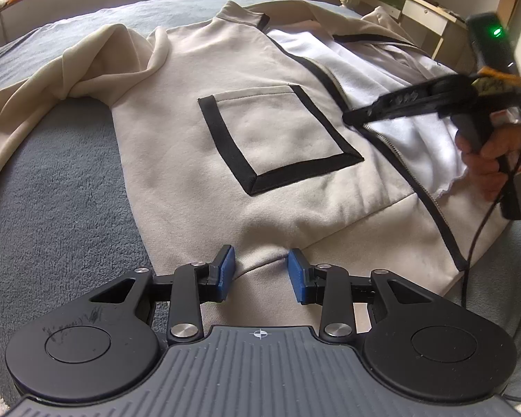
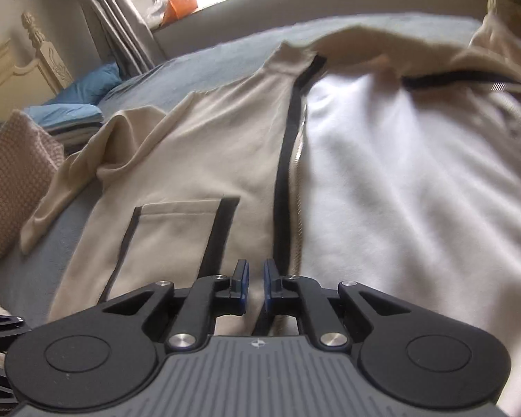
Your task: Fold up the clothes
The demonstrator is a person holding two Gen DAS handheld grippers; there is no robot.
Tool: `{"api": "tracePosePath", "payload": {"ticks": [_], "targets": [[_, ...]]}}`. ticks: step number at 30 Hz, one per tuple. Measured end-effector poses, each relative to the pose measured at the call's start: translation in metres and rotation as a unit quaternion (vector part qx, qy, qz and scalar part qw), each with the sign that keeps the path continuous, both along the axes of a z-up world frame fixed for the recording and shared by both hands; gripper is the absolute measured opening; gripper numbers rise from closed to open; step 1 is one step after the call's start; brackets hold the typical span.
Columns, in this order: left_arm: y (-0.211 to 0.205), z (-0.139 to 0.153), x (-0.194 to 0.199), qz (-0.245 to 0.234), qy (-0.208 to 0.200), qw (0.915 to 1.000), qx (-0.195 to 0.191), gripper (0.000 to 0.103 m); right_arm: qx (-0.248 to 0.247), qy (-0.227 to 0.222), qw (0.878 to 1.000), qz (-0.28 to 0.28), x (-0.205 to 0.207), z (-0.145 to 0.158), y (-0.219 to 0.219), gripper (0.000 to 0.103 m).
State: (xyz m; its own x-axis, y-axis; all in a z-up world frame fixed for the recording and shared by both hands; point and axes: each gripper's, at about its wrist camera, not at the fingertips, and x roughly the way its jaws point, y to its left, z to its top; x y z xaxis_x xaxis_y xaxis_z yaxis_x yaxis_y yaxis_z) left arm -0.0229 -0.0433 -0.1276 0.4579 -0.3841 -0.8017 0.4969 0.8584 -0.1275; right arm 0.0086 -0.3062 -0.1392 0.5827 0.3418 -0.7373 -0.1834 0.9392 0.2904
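Left wrist view: bed with grey blanket (image 1: 69, 191); beige zip jacket (image 1: 198, 69) spread flat across it, front open at right, white lining showing. Window at upper left, shelf unit (image 1: 416, 3) upper right. Left hand-held gripper (image 1: 260, 271): jaws partly apart, a raised fold of the jacket hem between the pads. Right hand-held gripper (image 2: 256, 278): jaws nearly together, at the black zip edge; grip on cloth unclear.

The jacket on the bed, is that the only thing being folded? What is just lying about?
For the job:
jacket
left tongs
right tongs

Just lying about:
pile of folded clothes
pink knit cloth
orange bag
curtain
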Motion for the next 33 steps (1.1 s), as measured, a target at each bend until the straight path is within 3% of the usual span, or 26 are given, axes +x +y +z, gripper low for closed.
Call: {"api": "tracePosePath", "payload": {"ticks": [7,15,22,26,30,31,33], "targets": [[0.001,0.001,0.000,0.001,0.002,1.0000,0.000,0.034,-0.008,-0.008,1.000,-0.017,-0.012,0.020,0.000,0.008],[-0.003,0.000,-0.003,-0.004,-0.006,1.0000,0.001,0.043,0.026,-0.018,0.997,0.073,-0.089,0.054,0.009,0.009],[0.007,0.011,0.002,0.016,0.001,0.9997,-0.017,0.043,0.012,0.023,0.995,0.096,-0.095,0.009,0.042,0.013],[0.033,0.038,0.016,0.051,-0.020,0.9983,-0.018,0.043,0.053,0.040,0.995,0.069,-0.093,0.006,0.032,0.013],[0.083,0.078,0.050,0.118,-0.057,0.9913,0.009,0.046,0.051,0.038,0.996,0.069,-0.094,0.005,0.033,0.013],[0.095,0.082,0.060,0.137,-0.060,0.9884,0.027,0.050,0.046,0.037,0.996,0.071,-0.094,0.005,0.034,0.013],[0.114,0.079,0.081,0.157,-0.051,0.9813,0.099,0.055,0.045,0.036,0.996,0.070,-0.094,0.005,0.034,0.013]]}}
